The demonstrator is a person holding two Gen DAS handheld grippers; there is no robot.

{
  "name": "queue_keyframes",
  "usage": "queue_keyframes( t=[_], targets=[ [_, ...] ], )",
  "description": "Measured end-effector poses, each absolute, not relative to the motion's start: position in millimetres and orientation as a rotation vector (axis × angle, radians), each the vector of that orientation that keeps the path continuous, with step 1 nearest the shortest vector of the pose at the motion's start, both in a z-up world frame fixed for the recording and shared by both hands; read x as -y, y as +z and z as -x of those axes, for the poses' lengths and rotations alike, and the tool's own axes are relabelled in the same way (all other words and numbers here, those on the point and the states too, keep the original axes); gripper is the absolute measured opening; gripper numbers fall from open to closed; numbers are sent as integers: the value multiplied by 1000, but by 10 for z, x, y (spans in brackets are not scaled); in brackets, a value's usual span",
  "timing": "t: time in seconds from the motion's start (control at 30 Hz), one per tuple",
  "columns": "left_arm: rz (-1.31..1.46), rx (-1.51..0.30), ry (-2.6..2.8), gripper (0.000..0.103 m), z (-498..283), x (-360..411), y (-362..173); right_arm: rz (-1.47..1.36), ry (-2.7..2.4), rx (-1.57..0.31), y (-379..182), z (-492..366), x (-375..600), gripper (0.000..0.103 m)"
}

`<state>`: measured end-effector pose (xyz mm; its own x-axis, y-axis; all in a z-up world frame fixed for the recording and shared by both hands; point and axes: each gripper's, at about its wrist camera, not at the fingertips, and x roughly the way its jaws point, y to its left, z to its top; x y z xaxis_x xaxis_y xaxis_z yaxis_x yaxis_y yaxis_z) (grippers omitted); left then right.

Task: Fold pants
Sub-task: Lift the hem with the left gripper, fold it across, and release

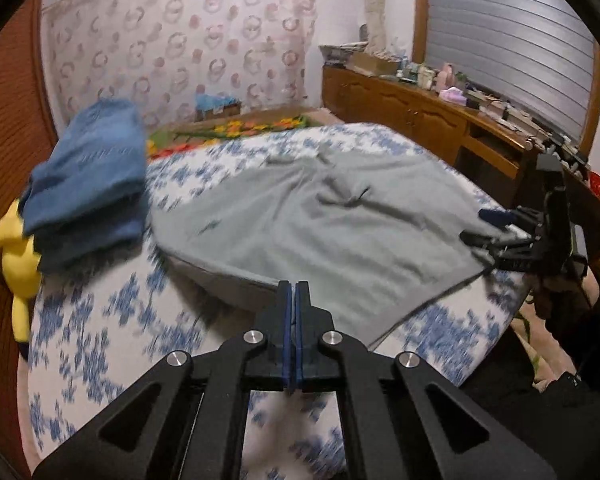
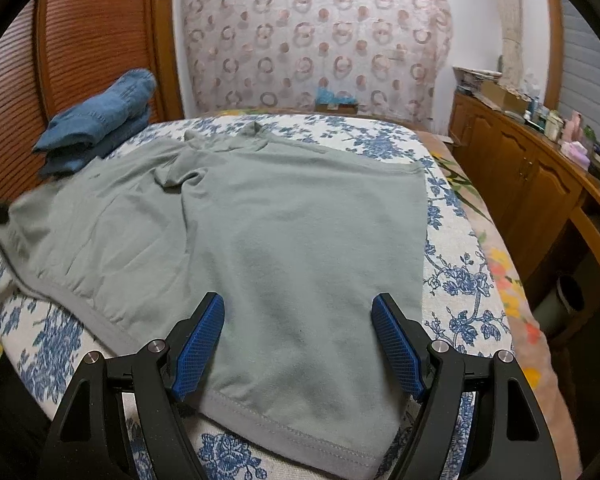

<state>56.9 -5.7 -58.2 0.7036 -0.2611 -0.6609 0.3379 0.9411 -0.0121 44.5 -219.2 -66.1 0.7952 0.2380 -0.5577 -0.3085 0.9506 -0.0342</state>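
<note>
This is a bedroom in a home. Ahead of the fingers is a bed (image 2: 456,280) with a blue flower cover. Past it hangs a curtain (image 2: 312,40) with rings. To the right stands a wooden cupboard (image 2: 512,184) with small things on top.

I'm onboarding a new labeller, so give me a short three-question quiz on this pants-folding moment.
1. True or false: the left gripper is shut.
2. The right gripper is: A) clamped on the hem, B) open over the grey pants, C) holding the blue stack.
3. What lies folded at the bed's far left corner?

Key: 1 true. 2 B. 3 Folded blue garments.
</note>
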Motion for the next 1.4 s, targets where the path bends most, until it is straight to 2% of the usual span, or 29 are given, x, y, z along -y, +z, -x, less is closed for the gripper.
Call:
queue_keyframes(
  t=[0.6, 0.97, 1.03, 1.07, 1.1, 1.2, 1.3, 1.4],
  targets=[
    [-148, -658, -519, 2, -1049, 1031, -160, 85, 309, -526, -521, -270, 2360, 78],
    [-145, -687, -494, 2, -1116, 1082, -227, 70, 323, -514, -527, -233, 2312, 78],
    [-138, -693, -484, 12, -1124, 1043, -233, 71, 328, -508, -523, -234, 2284, 77],
    [-136, -694, -482, 24, -1125, 1027, -241, 71, 332, -508, -525, -239, 2267, 75],
    [-133, -694, -472, 41, -1124, 997, -249, 70, 335, -508, -531, -244, 2257, 75],
    [-111, -686, -453, 67, -1110, 892, -288, 71, 353, -507, -539, -257, 2201, 70],
    [-99, -690, -429, 79, -1098, 787, -353, 72, 374, -508, -553, -294, 2131, 61],
    [-92, -712, -407, 80, -1092, 685, -457, 72, 405, -511, -569, -340, 2053, 52]
  ],
)
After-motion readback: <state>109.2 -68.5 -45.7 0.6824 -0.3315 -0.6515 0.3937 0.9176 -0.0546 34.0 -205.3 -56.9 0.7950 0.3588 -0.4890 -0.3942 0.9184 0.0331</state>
